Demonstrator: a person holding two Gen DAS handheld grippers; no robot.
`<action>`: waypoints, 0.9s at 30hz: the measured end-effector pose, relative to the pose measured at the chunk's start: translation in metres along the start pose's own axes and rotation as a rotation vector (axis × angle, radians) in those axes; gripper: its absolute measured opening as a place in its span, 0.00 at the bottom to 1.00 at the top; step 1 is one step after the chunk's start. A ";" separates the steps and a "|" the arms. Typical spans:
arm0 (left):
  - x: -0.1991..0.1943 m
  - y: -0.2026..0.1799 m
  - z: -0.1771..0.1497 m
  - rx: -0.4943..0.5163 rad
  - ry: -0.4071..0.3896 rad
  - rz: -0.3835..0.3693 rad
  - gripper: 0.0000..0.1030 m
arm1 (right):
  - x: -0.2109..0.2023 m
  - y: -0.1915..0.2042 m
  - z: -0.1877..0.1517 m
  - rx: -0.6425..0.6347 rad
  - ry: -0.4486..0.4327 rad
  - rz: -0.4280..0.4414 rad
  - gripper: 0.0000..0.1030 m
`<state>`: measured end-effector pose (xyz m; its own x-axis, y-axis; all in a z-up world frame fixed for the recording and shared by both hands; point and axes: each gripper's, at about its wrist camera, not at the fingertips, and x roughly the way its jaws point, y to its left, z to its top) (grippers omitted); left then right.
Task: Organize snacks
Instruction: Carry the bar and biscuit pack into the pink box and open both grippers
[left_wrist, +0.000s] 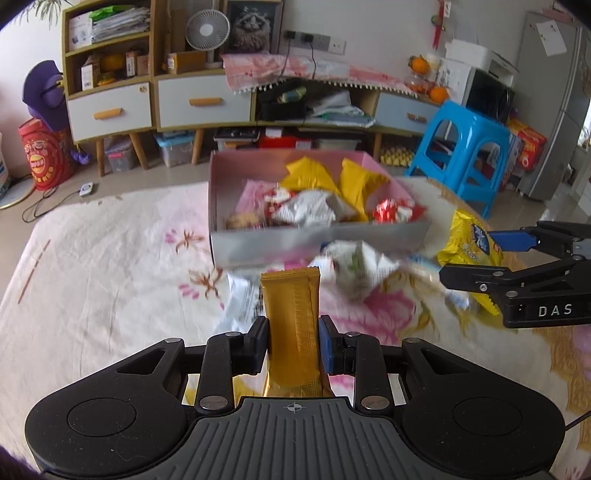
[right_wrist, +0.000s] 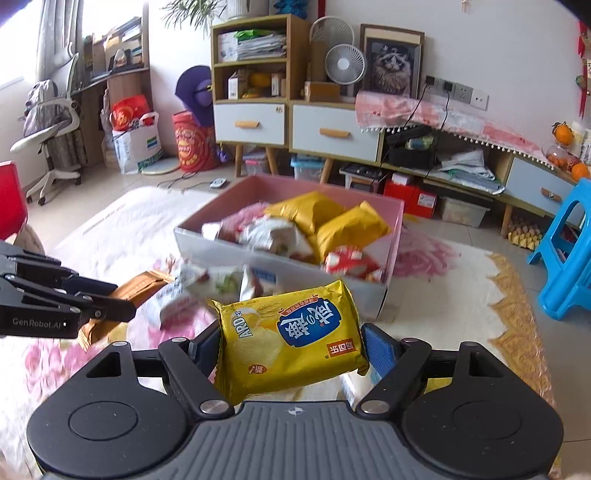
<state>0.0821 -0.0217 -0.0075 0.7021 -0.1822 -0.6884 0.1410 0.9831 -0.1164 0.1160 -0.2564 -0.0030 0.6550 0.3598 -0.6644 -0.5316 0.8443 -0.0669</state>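
Observation:
My left gripper (left_wrist: 293, 341) is shut on a long gold snack stick (left_wrist: 291, 325), which stands upright between the pads above the flowered cloth. My right gripper (right_wrist: 291, 347) is shut on a yellow cracker packet (right_wrist: 291, 341), held by its two ends; in the left wrist view the same packet (left_wrist: 467, 245) hangs at the right. Ahead of both stands a pink box (left_wrist: 221, 192) with grey outer walls (right_wrist: 207, 245), holding yellow, white and red snack packets. Loose white packets (left_wrist: 356, 264) lie on the cloth just in front of the box.
The flowered cloth (left_wrist: 110, 266) covers the table. A blue plastic stool (left_wrist: 465, 155) stands right of the box, beyond the table edge. Low cabinets with drawers (right_wrist: 332, 136) line the far wall, with storage bins beneath.

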 end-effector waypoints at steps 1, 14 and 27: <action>0.000 0.000 0.004 0.000 -0.010 0.002 0.25 | 0.001 -0.002 0.004 0.006 -0.005 0.002 0.67; 0.036 0.021 0.061 0.000 -0.067 -0.039 0.25 | 0.033 -0.023 0.059 0.180 -0.052 0.058 0.67; 0.093 0.043 0.091 0.109 -0.045 -0.125 0.25 | 0.124 -0.017 0.114 0.169 0.040 0.106 0.67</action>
<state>0.2174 0.0024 -0.0115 0.7047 -0.3060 -0.6401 0.3023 0.9457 -0.1193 0.2679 -0.1806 0.0008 0.5763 0.4369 -0.6906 -0.4966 0.8584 0.1286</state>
